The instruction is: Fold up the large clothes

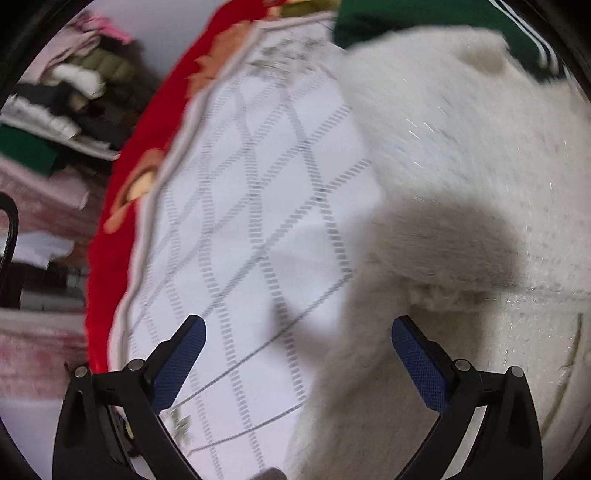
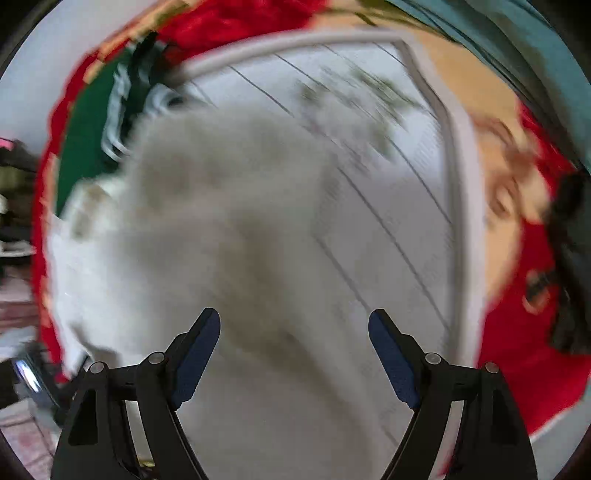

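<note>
A fluffy white garment (image 1: 461, 177) lies on a white quilted mat (image 1: 258, 192) with a grey lattice pattern. In the left wrist view it fills the right half, with a folded edge (image 1: 443, 291) showing. My left gripper (image 1: 298, 332) hangs open above the mat at the garment's left edge, nothing between its blue pads (image 1: 181, 362). In the right wrist view the same white garment (image 2: 207, 229) is blurred and spreads left of centre. My right gripper (image 2: 294, 325) stands open over it, with nothing between its fingers.
A red blanket (image 1: 122, 206) with orange flowers borders the mat (image 2: 406, 229). A green garment (image 1: 424, 18) with white stripes lies at the far edge, also seen as green cloth (image 2: 88, 122). Stacked folded clothes (image 1: 66, 110) sit to the left beyond the blanket.
</note>
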{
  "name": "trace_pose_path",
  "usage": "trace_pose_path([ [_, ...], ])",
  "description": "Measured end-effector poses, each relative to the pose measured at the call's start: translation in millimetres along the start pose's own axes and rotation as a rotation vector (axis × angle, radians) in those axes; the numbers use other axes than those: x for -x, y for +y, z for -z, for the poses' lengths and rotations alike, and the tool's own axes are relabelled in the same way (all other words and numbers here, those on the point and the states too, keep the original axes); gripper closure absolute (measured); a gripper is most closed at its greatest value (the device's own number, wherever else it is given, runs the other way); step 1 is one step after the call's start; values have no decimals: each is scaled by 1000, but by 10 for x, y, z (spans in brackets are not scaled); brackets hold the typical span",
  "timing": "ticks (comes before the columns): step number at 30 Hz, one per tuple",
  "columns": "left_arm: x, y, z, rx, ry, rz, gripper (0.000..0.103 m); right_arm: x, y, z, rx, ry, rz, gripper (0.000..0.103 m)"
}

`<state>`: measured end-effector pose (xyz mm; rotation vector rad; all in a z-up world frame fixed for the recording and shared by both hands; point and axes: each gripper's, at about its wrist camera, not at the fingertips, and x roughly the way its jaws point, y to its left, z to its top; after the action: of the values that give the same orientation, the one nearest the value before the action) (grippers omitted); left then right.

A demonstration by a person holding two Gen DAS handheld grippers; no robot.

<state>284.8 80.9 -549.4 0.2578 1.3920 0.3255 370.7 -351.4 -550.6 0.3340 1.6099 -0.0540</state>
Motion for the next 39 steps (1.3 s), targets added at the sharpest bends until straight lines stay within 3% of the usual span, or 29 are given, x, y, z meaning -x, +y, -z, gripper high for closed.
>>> trace_pose_path([
  [3,-178,-198,-96,-51,-9,-8,1,-271,-135,264,53,46,72,19],
  [6,-282,-240,-186,-44,-23,-6,1,-529,-66,293,153,53,119,19],
  [9,-281,-143,-223,1,-38,49,13,-815,21,222,246,15,114,22],
  [14,-293,-29,-237,41,-37,35,13,-889,243,88,313,-13,-3,72],
  [15,-311,16,-253,55,-38,27,12,-864,295,77,317,-3,-35,74],
  [19,-386,250,-293,111,-41,-5,12,-798,419,86,336,39,-114,74],
  [23,-438,312,-337,86,-49,-37,6,-736,130,85,224,43,-156,74],
  [26,-442,268,-339,50,-63,-59,5,-730,-576,151,-10,3,-143,75],
  [27,-447,270,-337,54,-63,-55,4,-765,-796,205,-99,4,-169,82],
  [30,-459,305,-342,82,-45,-32,0,-784,-1101,287,-229,0,-214,85],
  [33,-406,290,-337,82,-38,-37,0,-614,-998,254,-152,2,-128,78],
  [36,-360,276,-337,68,-55,-62,0,-451,-910,244,-24,-34,-55,78],
  [39,-459,282,-347,92,-34,-46,0,-587,-1097,208,-53,-12,-26,78],
])
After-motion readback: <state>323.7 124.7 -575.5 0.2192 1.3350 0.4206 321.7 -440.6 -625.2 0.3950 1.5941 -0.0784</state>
